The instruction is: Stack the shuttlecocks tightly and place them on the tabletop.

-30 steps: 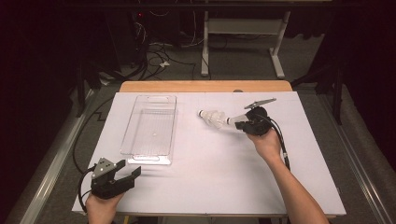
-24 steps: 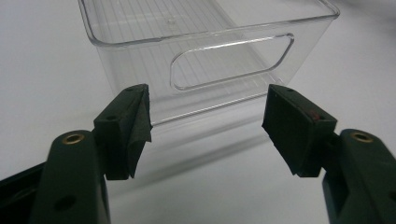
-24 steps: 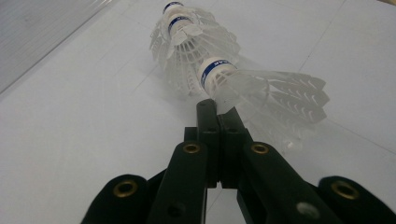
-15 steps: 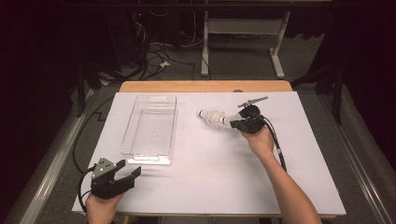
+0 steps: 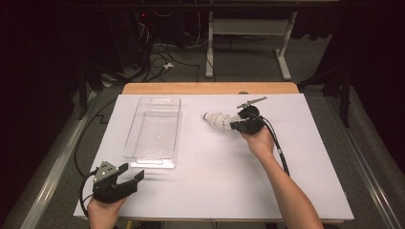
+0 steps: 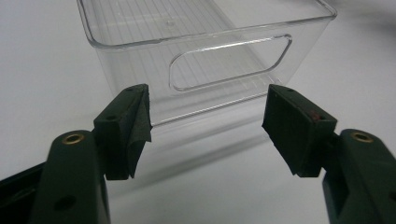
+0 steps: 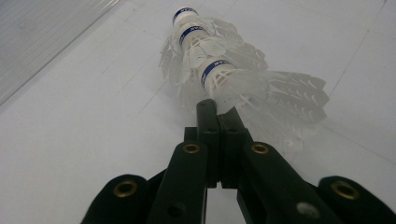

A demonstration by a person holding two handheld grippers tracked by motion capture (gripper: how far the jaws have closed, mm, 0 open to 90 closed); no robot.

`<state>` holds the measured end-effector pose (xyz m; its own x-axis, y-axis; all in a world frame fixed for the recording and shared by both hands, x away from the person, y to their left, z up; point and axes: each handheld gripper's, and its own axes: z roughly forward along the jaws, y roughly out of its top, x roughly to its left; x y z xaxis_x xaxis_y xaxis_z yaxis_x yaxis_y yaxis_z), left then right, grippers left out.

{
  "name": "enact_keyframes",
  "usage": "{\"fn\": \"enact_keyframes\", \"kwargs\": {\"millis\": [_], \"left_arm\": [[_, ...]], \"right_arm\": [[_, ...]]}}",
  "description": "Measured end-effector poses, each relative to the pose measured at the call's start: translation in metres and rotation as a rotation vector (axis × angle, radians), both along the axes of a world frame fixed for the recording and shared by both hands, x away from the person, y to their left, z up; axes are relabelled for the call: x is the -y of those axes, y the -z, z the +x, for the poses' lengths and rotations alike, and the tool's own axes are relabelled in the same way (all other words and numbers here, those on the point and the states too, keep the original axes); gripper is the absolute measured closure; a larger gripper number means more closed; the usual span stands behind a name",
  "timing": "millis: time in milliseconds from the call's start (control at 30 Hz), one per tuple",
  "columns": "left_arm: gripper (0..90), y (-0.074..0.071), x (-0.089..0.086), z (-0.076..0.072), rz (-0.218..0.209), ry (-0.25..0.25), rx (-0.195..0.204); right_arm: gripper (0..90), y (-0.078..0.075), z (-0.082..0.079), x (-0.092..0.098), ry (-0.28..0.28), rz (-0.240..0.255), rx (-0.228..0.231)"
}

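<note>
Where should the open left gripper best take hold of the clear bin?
Probably the near short wall of the clear bin, at its cut-out handle slot, coming from the person's side. That wall faces the left gripper, is thin enough for a pinch over the rim, and the whole end looks wider than its open jaws.

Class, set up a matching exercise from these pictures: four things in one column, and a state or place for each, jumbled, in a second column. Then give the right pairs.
1. left gripper
2. right gripper
3. clear bin
4. shuttlecocks

a. jaws shut
b. white with blue bands, lying on their sides
c. jaws open, nothing between them
d. see-through, with a handle slot in its end wall

Pairs: 1-c, 2-a, 3-d, 4-b
</note>
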<state>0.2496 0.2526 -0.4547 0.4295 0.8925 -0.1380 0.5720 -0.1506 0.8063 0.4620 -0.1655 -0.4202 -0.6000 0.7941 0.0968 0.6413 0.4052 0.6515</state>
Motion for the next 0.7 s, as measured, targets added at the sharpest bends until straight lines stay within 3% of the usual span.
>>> {"fn": "enact_keyframes", "kwargs": {"millis": [700], "left_arm": [[32.9,0.0,0.002,0.0,0.005,0.01,0.003]], "right_arm": [[90.0,0.006,0.01,-0.021,-0.013,0.015,0.004]]}}
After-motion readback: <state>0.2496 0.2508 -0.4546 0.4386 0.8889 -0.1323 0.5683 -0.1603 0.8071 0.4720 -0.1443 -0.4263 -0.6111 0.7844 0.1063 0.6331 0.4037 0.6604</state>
